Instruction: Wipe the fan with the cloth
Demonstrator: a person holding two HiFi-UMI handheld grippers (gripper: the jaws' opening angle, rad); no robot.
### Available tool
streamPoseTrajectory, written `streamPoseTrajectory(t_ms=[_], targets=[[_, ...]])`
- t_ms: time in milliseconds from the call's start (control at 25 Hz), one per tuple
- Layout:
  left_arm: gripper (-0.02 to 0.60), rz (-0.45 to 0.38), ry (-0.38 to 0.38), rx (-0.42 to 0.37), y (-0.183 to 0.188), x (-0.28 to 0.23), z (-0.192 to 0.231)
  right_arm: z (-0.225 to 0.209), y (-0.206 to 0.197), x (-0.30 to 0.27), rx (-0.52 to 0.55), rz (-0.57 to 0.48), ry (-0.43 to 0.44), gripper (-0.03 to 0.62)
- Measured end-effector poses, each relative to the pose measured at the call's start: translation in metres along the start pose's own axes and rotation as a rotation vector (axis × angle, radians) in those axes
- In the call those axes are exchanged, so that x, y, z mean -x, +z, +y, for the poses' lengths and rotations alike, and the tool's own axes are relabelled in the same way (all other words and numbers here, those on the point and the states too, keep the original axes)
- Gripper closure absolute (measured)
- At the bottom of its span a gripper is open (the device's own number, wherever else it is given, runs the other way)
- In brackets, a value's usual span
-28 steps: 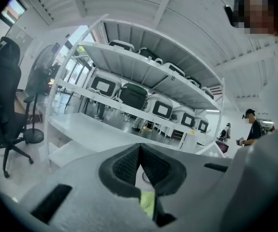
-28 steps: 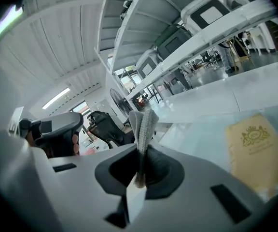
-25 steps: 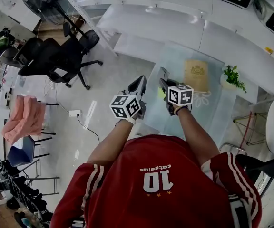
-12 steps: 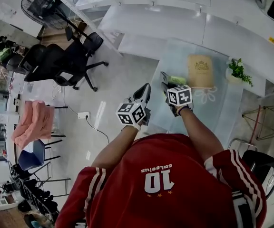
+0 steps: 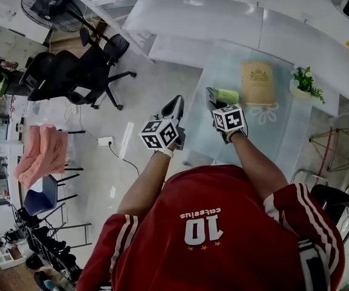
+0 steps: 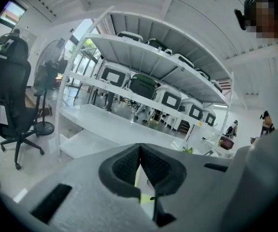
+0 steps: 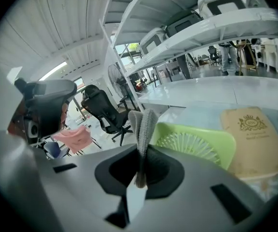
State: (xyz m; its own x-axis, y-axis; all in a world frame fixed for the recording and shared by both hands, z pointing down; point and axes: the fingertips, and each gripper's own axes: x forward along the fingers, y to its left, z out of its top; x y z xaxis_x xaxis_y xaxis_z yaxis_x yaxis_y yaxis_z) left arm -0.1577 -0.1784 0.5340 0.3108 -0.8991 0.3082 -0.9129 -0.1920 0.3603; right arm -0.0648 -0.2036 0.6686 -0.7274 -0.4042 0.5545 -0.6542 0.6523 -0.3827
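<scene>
A small light-green fan (image 5: 228, 95) lies on the glass table (image 5: 283, 139); in the right gripper view the green fan (image 7: 197, 145) fills the space just beyond the jaws. My right gripper (image 5: 211, 97) is shut on a grey cloth (image 7: 142, 124), which sticks up as a folded strip between the jaws of the right gripper (image 7: 141, 151). The cloth's tip sits just left of the fan's grille; contact cannot be told. My left gripper (image 5: 176, 105) hovers over the table's left edge, and the left gripper (image 6: 140, 161) is shut with nothing in it.
A tan book (image 5: 257, 83) lies beyond the fan, with a small potted plant (image 5: 303, 81) to its right. Black office chairs (image 5: 80, 71) and a standing fan (image 5: 48, 6) are on the floor at left. A pink cloth (image 5: 41, 153) hangs over a chair. White shelving runs along the back.
The right gripper with the cloth has come up beside the green fan, which now shows just right of its tips. The left gripper stays shut next to it.
</scene>
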Motion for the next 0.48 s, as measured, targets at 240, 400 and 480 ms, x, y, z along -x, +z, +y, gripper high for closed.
streamPoseTrajectory(t_ms=[240, 400, 480], targets=[[0.575, 0.033, -0.002, -0.010, -0.011, 0.002, -0.005, -0.010, -0.003, 0.000, -0.011, -0.019, -0.042, 0.576], [0.575, 0.046, 0.028, -0.033, -0.016, 0.004, -0.003, -0.013, -0.006, -0.001, 0.012, -0.022, -0.069, 0.576], [0.575, 0.045, 0.053, -0.038, -0.015, 0.004, 0.000, -0.015, -0.006, 0.000, 0.009, -0.031, -0.074, 0.574]])
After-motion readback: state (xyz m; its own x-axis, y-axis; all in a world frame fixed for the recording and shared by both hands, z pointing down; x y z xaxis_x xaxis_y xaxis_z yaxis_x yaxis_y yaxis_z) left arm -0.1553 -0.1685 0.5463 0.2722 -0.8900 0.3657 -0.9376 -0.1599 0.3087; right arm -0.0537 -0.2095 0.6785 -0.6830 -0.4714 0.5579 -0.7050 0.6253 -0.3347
